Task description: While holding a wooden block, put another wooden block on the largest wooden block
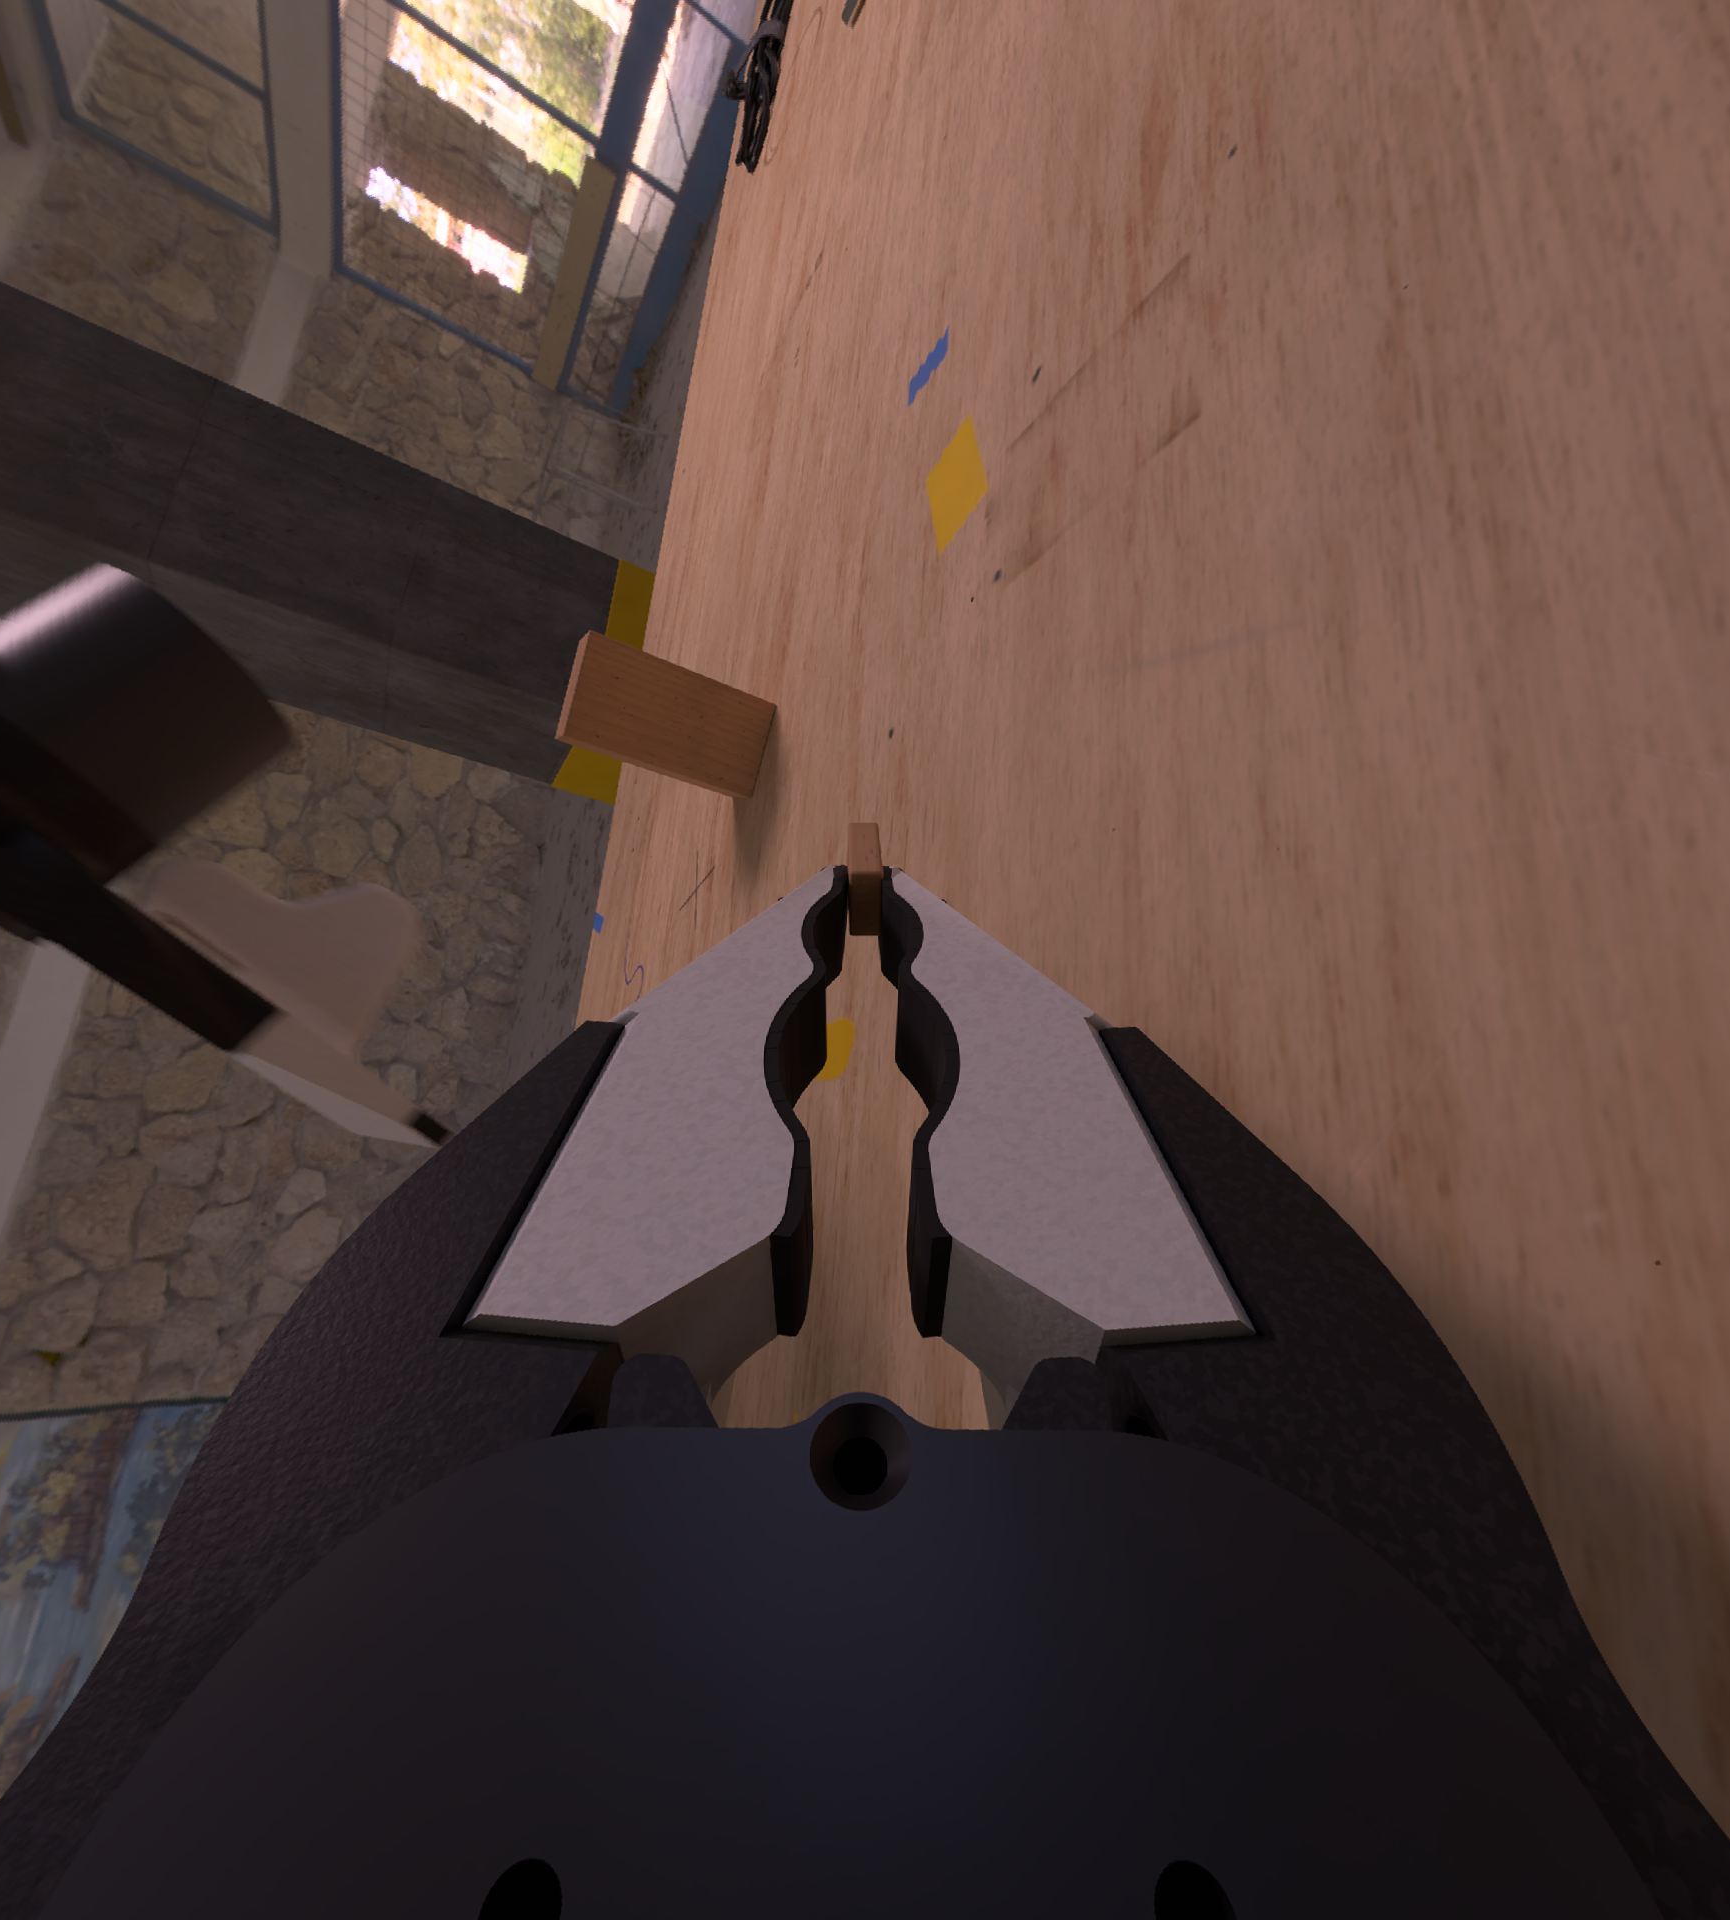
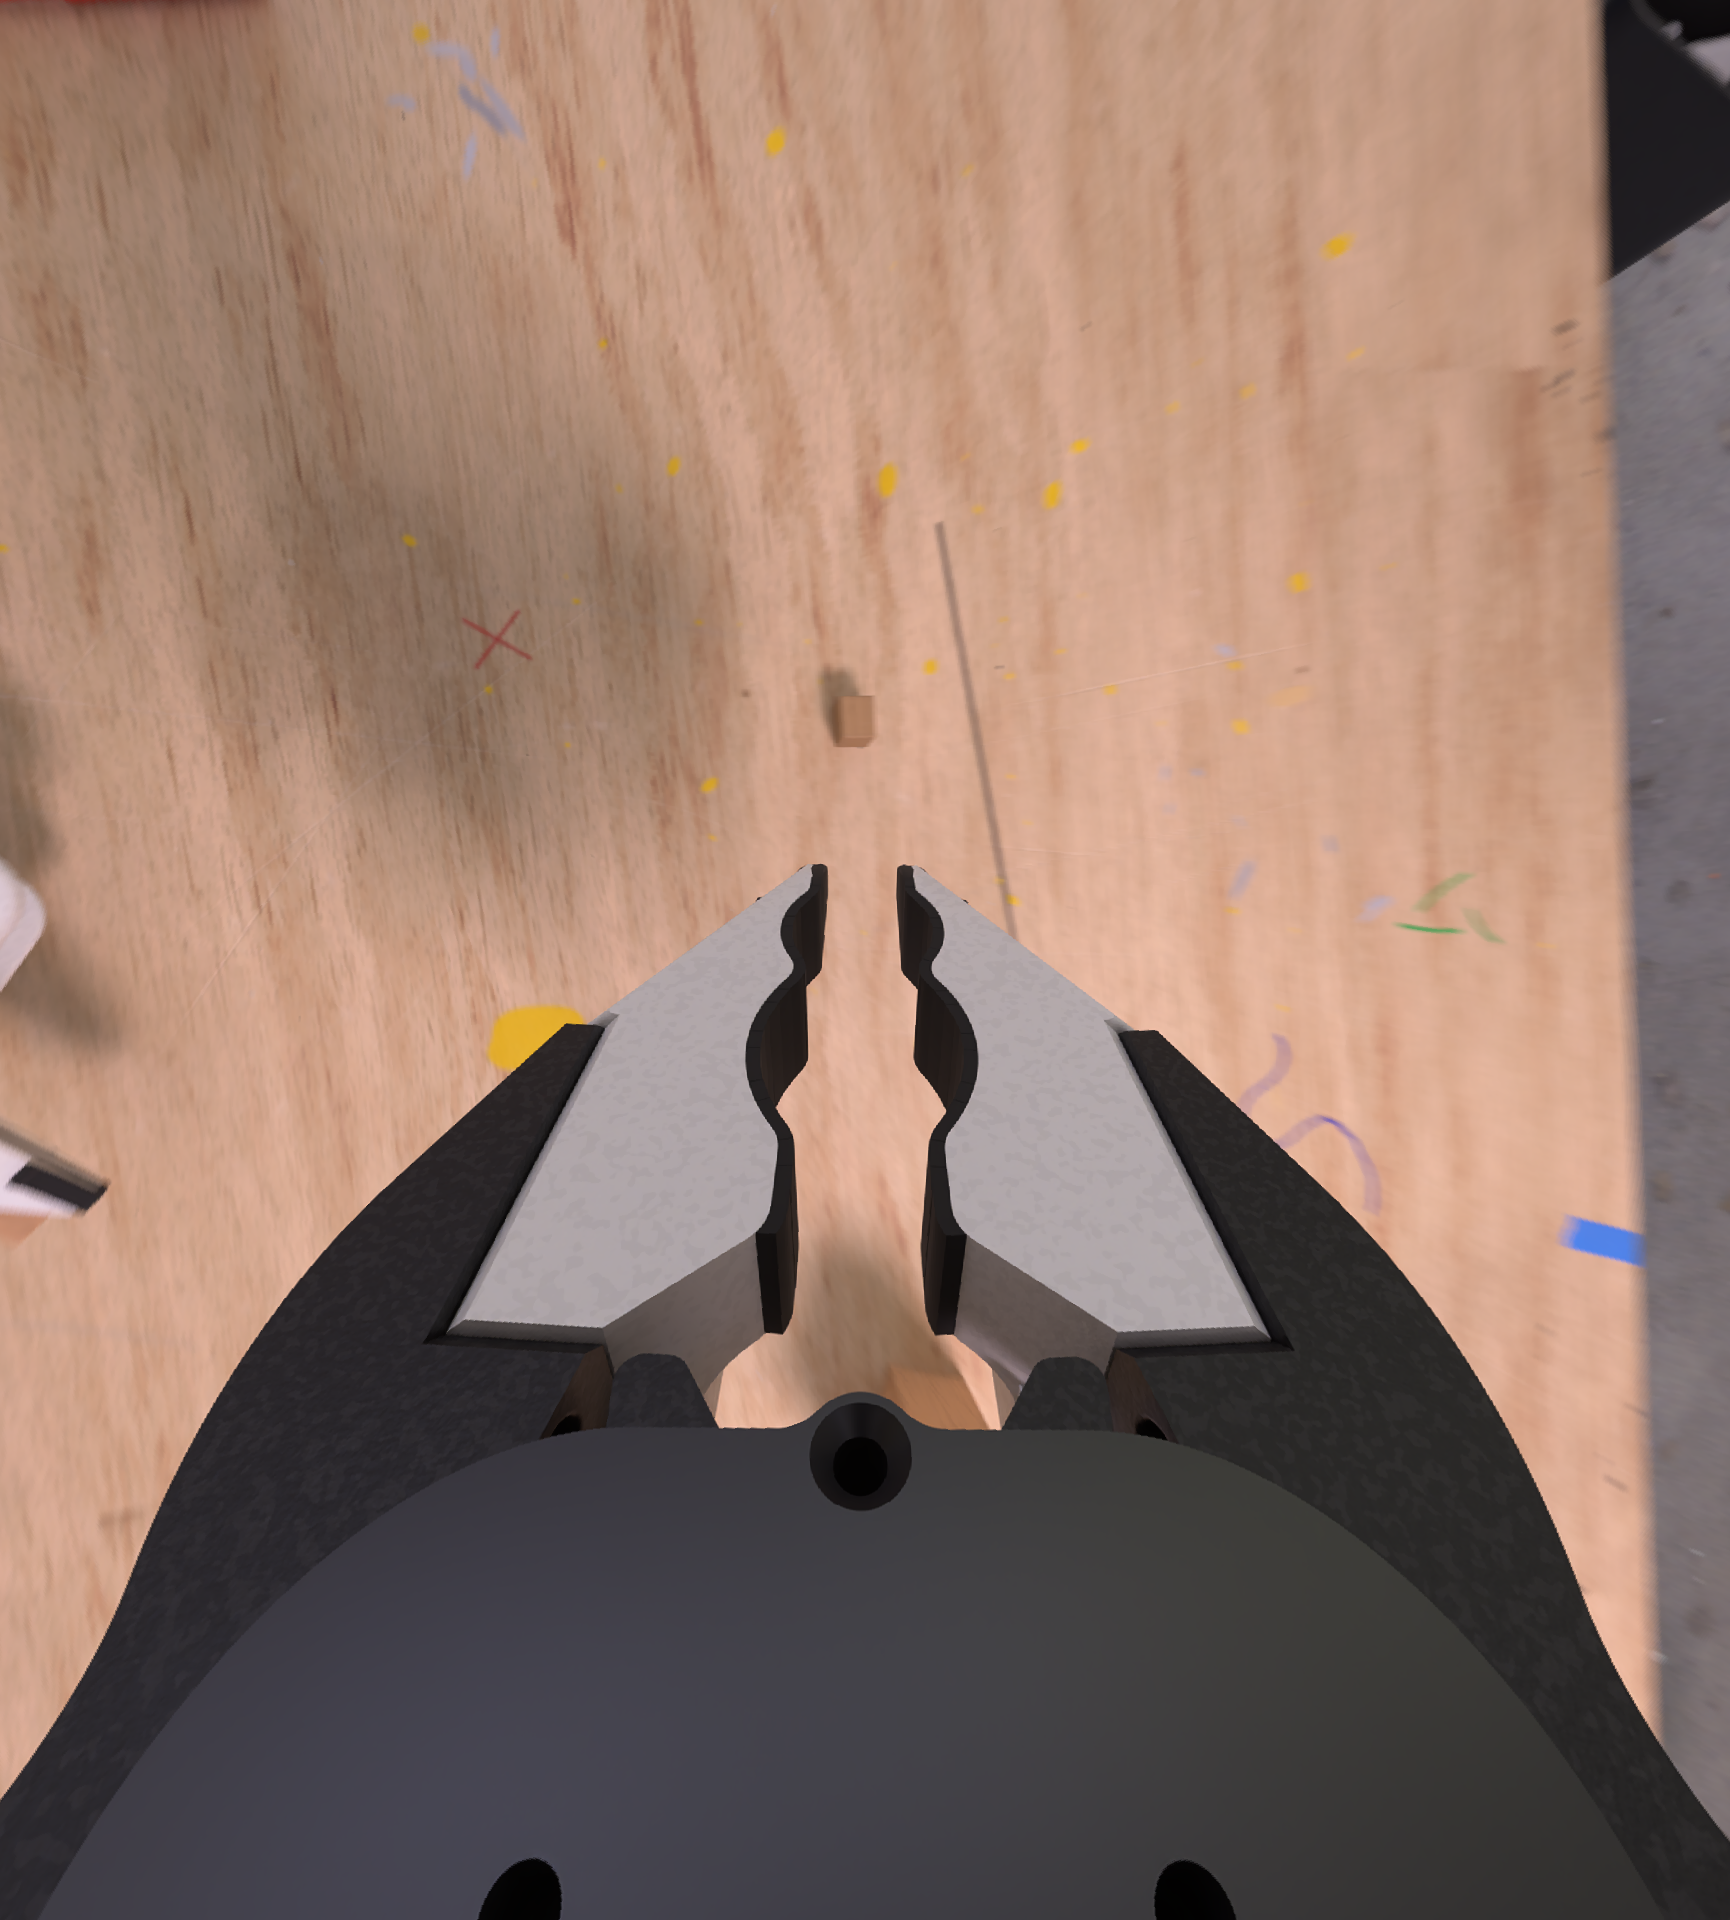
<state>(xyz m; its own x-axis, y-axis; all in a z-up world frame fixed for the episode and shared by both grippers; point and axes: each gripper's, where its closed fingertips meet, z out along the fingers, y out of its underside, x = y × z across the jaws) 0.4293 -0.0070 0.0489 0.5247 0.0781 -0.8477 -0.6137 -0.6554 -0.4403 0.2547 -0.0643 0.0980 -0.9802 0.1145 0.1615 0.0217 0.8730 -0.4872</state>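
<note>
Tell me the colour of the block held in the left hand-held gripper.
Light tan wood. The block shows best in the left wrist view, pinched at the fingertips.

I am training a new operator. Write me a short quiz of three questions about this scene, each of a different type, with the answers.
1. True or false: the left hand-held gripper is shut on a small wooden block.
2. Multiple choice: the tiny wooden cube in the right wrist view is A) between the fingertips, B) lying on the table ahead of the right hand-held gripper, C) on top of another block.
3. Fill in: the large wooden block rests on the ____.

Key: 1 true; 2 B; 3 table.
</note>
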